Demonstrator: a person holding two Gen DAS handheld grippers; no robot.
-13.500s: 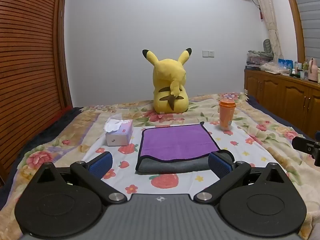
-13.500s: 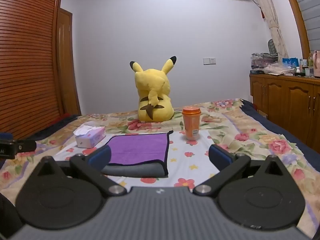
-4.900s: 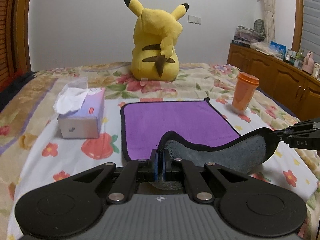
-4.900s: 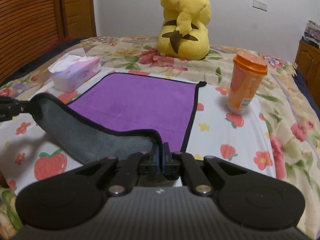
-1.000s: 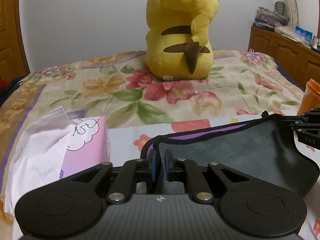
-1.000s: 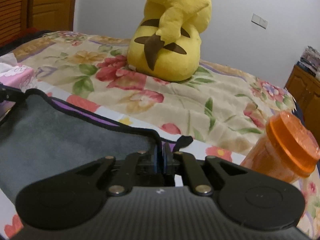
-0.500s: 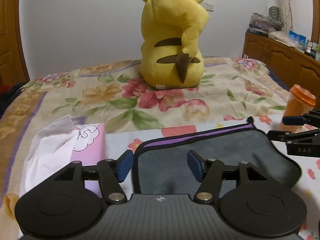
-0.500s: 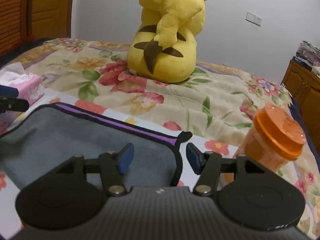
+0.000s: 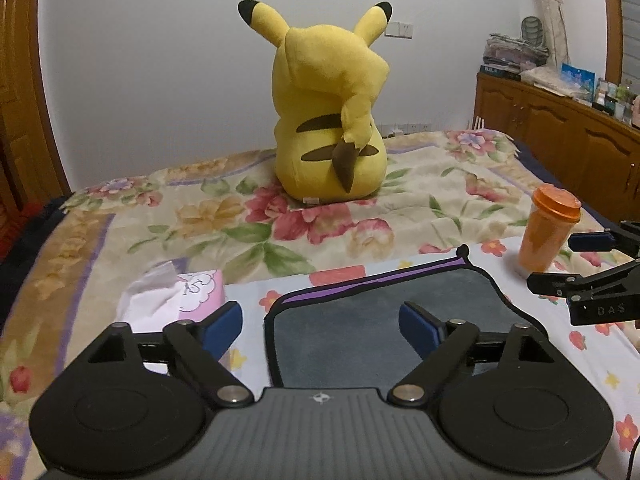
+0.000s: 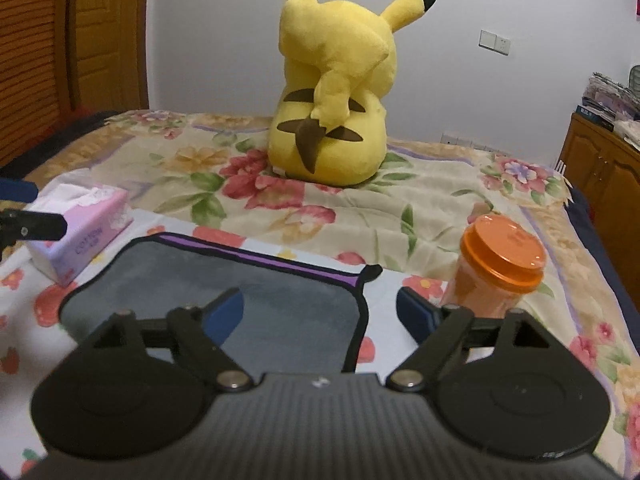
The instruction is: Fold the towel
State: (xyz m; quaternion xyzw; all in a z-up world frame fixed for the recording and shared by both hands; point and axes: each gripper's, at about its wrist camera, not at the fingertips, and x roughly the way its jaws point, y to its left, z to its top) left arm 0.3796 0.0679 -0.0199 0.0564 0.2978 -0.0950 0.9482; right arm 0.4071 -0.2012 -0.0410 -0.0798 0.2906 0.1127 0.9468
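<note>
- Left gripper (image 9: 320, 326): jaws wide, holding nothing, hovering over towel's near left part.
- Right gripper (image 10: 320, 312): jaws wide, holding nothing, above towel's right edge, just short of cup.
- Towel (image 9: 380, 320): folded on bedspread (image 9: 240, 232), grey side up, thin purple strip showing along far edge, black trim all round.
- Tissue box (image 9: 192, 296): just left of towel.
- Cup (image 10: 496, 272): orange, lidded, upright, near towel's right corner.
- Plush (image 9: 332, 120): yellow, back turned, beyond towel.
</note>
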